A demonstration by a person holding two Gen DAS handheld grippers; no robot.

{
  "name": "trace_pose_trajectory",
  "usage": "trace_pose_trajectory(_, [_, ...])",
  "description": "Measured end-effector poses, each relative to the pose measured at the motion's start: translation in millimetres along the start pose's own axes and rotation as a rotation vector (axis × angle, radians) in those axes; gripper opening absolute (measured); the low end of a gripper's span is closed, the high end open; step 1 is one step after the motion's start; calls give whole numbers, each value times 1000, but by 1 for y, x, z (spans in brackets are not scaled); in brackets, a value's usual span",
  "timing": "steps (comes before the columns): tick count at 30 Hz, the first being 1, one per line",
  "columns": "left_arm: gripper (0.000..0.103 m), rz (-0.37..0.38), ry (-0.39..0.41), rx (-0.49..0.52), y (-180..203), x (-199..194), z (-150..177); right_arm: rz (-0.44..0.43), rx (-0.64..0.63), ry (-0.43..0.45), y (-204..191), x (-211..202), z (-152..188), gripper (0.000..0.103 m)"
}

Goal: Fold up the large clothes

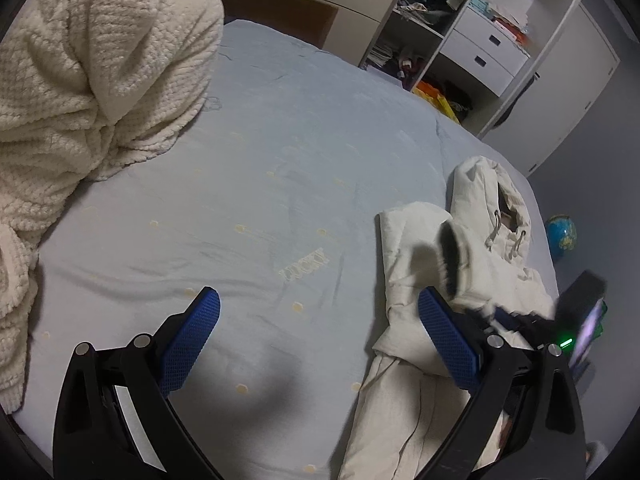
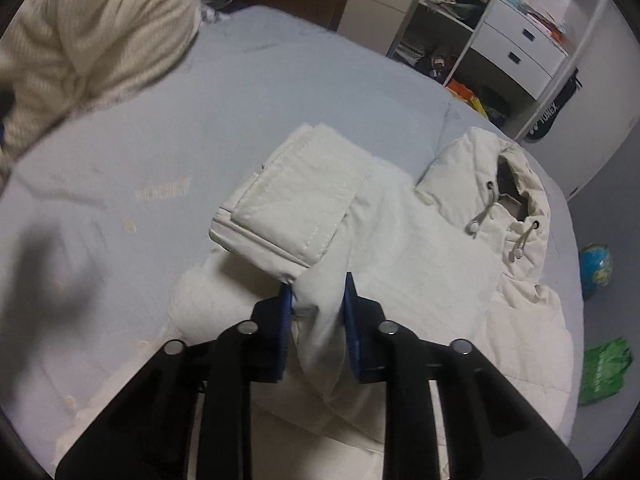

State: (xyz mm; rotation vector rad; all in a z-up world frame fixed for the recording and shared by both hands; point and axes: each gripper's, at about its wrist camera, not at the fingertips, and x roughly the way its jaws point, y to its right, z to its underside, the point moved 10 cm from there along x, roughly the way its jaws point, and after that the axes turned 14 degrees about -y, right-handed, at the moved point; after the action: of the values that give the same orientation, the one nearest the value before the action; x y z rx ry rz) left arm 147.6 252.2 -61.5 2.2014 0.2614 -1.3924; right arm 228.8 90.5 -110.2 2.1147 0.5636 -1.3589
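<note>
— so where's the coat (image 2: 420,264)?

— lying on the bed (image 1: 280,152), right side, hood far. right gripper (image 2: 316,292) is clamped on its sleeve (image 2: 296,200); left gripper (image 1: 320,320) hangs wide apart over bare sheet.

— heavy?

— puffy, soft, probably springs back. grab seams or cuffs.

— What fills the middle of the frame?
— A pale blue bed (image 1: 260,152), dark headboard (image 1: 280,12) at top.
— Upper right?
— Open white shelving (image 1: 432,40), drawers (image 1: 484,50); grey floor (image 1: 592,184), a globe (image 1: 562,236).
</note>
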Motion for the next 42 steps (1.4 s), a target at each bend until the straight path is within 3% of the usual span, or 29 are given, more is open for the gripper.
trace_pose_trajectory(5, [96, -11, -14, 24, 7, 6, 3, -54, 124, 66, 52, -30, 3, 18])
trace_pose_trajectory(12, [96, -36, -50, 62, 18, 20, 11, -158, 389, 103, 142, -46, 32, 18])
trace_pose_trajectory(23, [96, -67, -84, 138, 38, 35, 23, -369, 836, 131, 249, -19, 134, 18])
trace_pose_trajectory(31, [96, -62, -116, 198, 66, 50, 31, -517, 1079, 27, 271, 40, 198, 22])
trace_pose_trajectory(39, [96, -38, -153, 276, 112, 73, 40, -526, 1121, 15, 275, 49, 236, 42])
trace_pose_trajectory(42, [96, -28, -167, 306, 132, 82, 44, -516, 1136, 36, 286, 43, 244, 43])
